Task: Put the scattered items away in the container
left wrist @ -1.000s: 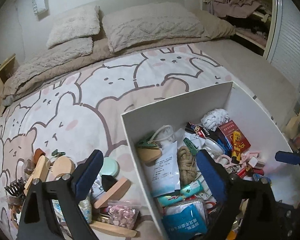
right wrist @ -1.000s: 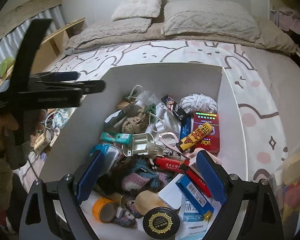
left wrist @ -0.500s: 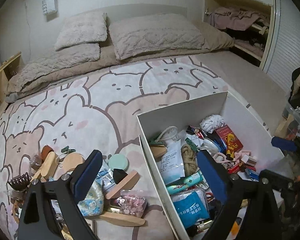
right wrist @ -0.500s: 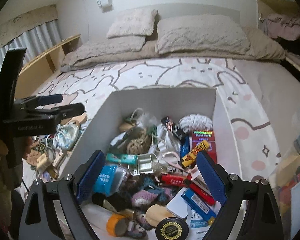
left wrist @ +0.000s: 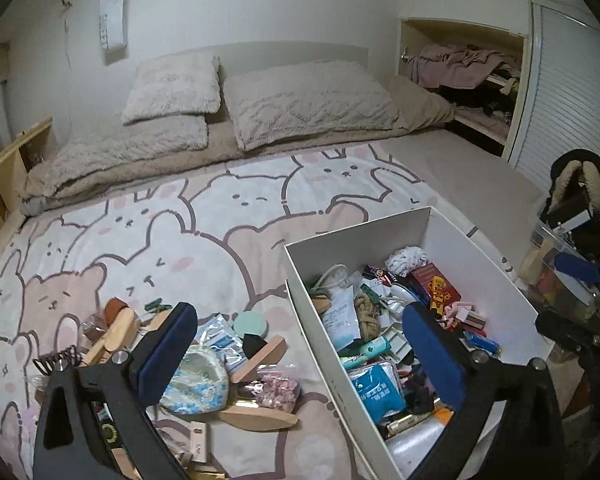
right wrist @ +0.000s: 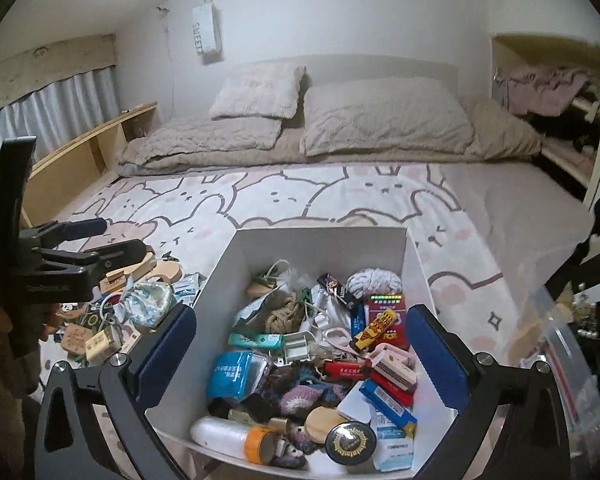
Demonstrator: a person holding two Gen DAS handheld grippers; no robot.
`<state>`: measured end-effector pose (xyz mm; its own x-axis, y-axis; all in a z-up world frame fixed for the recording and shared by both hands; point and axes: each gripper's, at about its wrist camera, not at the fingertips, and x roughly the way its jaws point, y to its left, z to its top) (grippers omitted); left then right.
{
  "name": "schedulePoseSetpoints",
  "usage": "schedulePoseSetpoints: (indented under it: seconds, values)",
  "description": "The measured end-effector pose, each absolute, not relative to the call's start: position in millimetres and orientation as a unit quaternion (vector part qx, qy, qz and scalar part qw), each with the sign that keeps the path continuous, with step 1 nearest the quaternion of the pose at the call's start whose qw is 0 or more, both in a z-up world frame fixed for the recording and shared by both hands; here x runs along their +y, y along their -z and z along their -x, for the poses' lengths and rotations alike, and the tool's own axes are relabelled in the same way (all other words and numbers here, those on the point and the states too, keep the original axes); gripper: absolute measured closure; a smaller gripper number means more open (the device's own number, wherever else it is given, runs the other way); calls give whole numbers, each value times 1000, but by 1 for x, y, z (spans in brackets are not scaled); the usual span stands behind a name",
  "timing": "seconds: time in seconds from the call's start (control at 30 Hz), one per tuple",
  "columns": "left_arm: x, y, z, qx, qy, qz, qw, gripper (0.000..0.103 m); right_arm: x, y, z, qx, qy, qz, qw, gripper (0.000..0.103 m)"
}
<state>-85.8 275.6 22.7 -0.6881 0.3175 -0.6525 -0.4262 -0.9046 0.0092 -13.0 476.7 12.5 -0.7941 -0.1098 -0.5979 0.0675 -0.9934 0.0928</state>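
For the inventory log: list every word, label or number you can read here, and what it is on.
"SWEET": white hanging pouch on the wall.
Blue packet in the white box: Chinese print, too blurred to read.
Red box, black snack wrapper, round black lid: printing too small to read.

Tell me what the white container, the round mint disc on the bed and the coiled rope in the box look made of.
White container: thin, matte, flat-walled board, probably cardboard or foam board.
Mint disc: smooth, even colour, likely plastic; uncertain.
Coiled rope: tan twisted strands, looks like natural fibre, perhaps jute.
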Motion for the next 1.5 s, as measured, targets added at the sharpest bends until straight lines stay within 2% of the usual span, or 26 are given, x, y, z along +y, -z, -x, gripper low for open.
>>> schedulePoseSetpoints:
  seconds: [0.53,1.07,1.5]
  values:
    - [212,-49,22,47,-932,294,208,0,429,-47,-59,4,966,-257,39,0]
    - [179,-46,-44,53,-934,255,244,0,385,-44,-119,45,973,-224,30,0]
    - [169,-29,-80,66,-933,244,256,0,387,-26,-134,10,974,-226,21,0]
